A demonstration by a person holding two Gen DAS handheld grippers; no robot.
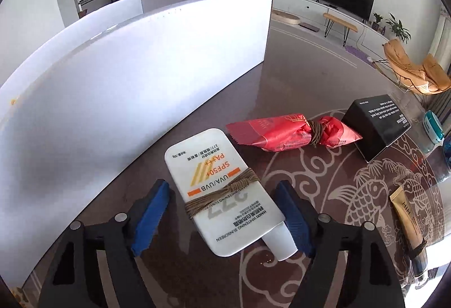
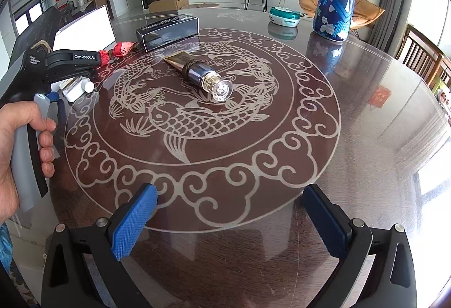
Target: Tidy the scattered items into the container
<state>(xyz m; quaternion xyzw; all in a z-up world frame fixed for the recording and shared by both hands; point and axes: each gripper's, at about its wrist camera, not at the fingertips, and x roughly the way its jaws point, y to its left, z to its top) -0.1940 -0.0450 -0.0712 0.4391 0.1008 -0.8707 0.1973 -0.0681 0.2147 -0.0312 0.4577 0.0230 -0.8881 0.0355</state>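
In the lower middle of the left wrist view, the sunscreen tube (image 1: 222, 189) lies flat on the table (image 1: 296, 76) between the left gripper (image 1: 225, 215) pads, which stand spread, with the right pad looking right up against its edge and the left one clear of it.

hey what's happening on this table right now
A person is tidying items on a glass table into a white container. The left gripper straddles a white sunscreen bottle; its right pad looks to touch it, the left pad stands clear. The right gripper hangs open and empty. A red packet, black box and gold tube lie loose.
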